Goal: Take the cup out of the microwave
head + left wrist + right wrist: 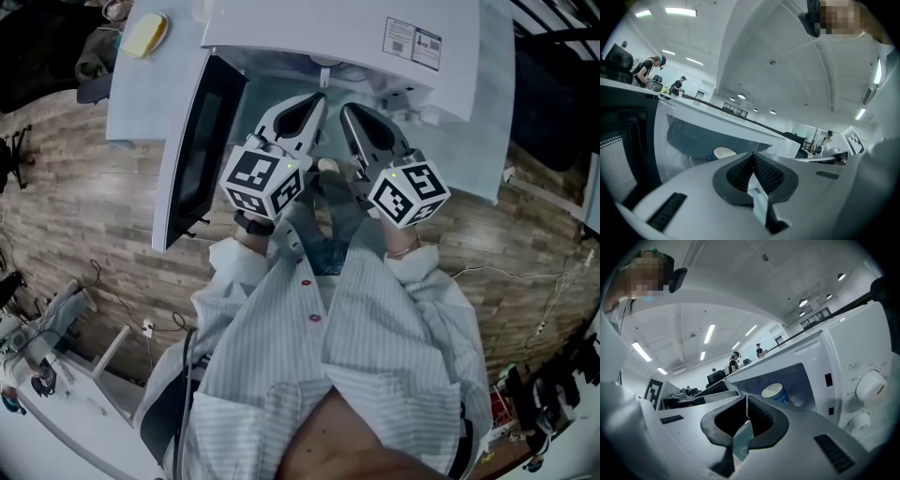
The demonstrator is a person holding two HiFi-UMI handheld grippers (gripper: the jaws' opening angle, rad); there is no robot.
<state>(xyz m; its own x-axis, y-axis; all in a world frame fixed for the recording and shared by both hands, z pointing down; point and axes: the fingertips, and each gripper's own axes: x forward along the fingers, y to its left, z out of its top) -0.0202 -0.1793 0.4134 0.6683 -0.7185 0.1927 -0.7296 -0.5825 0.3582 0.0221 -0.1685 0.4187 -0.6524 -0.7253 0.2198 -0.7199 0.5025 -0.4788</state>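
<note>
- The boxy microwave (375, 47) is white all over, and its open door (192, 159) has a black window.
- The paper cup (776, 392) is blue outside, white inside.
- The left gripper (319, 98) and right gripper (347, 111) are pale grey plastic with black ribbed pads (768, 176). The marker cubes (265, 181) have black-and-white squares.
- The person's shirt (375, 347) is white with thin grey stripes and red buttons (315, 318).
- The plank floor (84, 187) is brownish wood grain.

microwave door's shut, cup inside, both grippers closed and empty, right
No: the microwave door is open, as the head view shows. The cup is inside; the left gripper and right gripper are closed and empty.
</note>
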